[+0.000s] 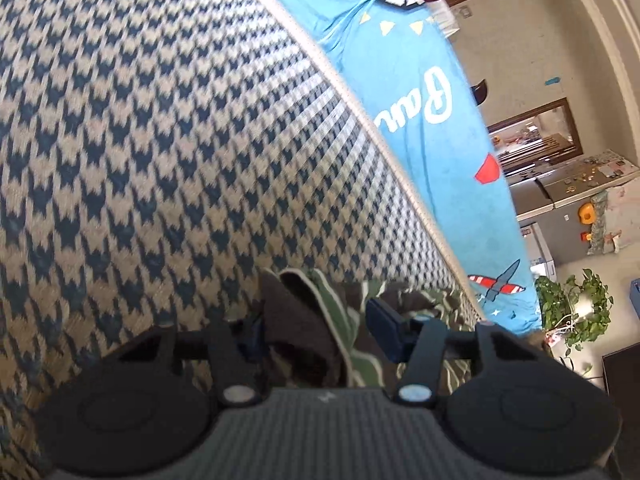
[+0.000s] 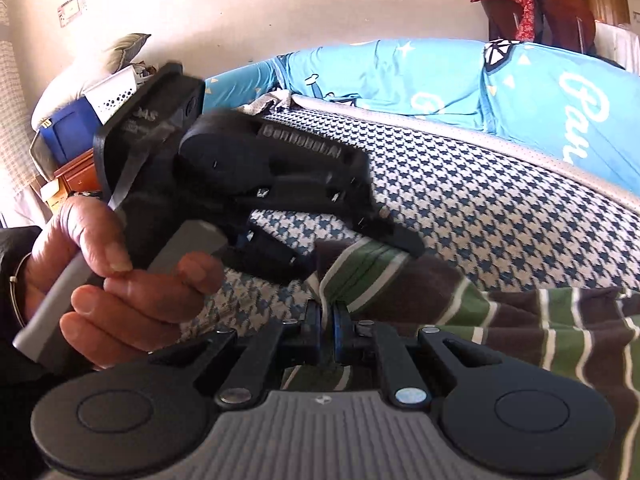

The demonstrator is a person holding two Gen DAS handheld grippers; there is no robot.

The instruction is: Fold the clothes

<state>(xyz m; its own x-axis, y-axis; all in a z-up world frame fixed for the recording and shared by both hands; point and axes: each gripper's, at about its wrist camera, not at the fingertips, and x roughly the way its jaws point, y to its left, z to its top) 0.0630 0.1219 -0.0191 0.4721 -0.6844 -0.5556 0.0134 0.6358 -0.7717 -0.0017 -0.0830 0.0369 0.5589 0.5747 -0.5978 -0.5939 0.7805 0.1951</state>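
Observation:
A brown garment with green and white stripes (image 2: 520,320) lies crumpled on the blue-and-cream houndstooth bed cover (image 2: 480,200). My right gripper (image 2: 326,316) is shut on a bunched edge of it. A hand (image 2: 120,272) holds my left gripper (image 2: 360,258) just beyond, its fingers straddling the same edge. In the left wrist view the left gripper (image 1: 320,324) stands open, with a fold of the striped garment (image 1: 352,356) rising between its fingers and hiding the left fingertip. The houndstooth cover (image 1: 160,140) fills that view.
A light blue printed quilt (image 2: 400,76) (image 1: 420,100) lies along the far side of the bed. A pillow (image 2: 120,56) and a blue box (image 2: 72,128) sit at the left, a chair with red cloth (image 2: 520,8) behind. A potted plant (image 1: 572,308) stands beyond the bed's end.

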